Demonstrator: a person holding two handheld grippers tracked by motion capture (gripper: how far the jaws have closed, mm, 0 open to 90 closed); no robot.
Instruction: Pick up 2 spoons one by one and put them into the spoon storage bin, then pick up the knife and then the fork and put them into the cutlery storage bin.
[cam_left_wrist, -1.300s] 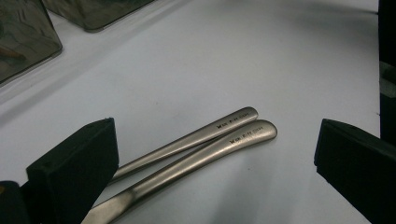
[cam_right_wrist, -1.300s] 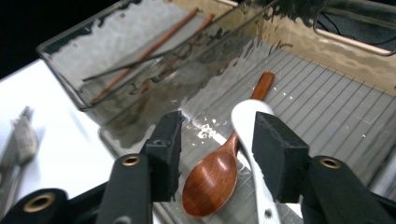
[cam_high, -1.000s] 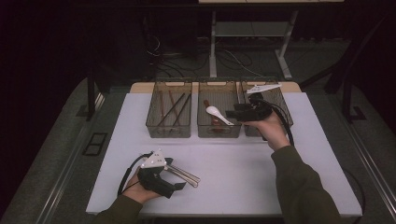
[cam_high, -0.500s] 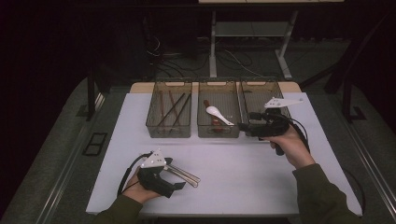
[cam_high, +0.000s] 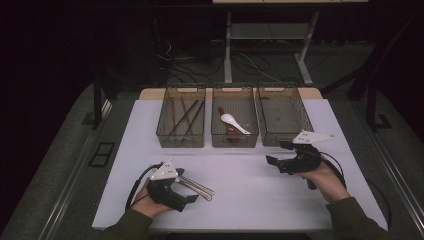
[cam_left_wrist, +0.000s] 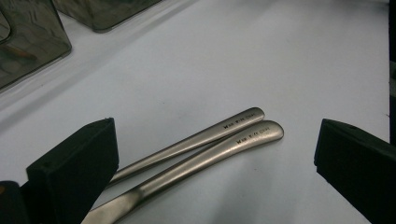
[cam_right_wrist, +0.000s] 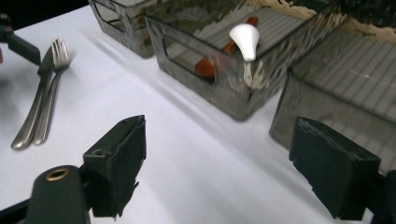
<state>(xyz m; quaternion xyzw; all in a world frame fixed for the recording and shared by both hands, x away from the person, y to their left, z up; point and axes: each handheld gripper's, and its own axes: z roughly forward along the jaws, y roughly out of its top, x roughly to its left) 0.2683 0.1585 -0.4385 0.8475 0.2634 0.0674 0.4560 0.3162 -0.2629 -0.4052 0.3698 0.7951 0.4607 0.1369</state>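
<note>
The right gripper (cam_high: 274, 161) has just been opening its jaws, nothing between them. The left gripper (cam_left_wrist: 215, 154) is spread too, straddling the fork (cam_right_wrist: 55, 52) and knife (cam_right_wrist: 45, 63). Best to centre one handle between the jaws before squeezing.

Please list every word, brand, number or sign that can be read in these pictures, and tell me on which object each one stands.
Upper metal handle: a short dark stamp near its rounded end, too small and blurred to read.
Lower metal handle: a like stamp, also too blurred to read.
Three bins, white spoon, table, left gripper and right gripper: no text that I can make out.
</note>
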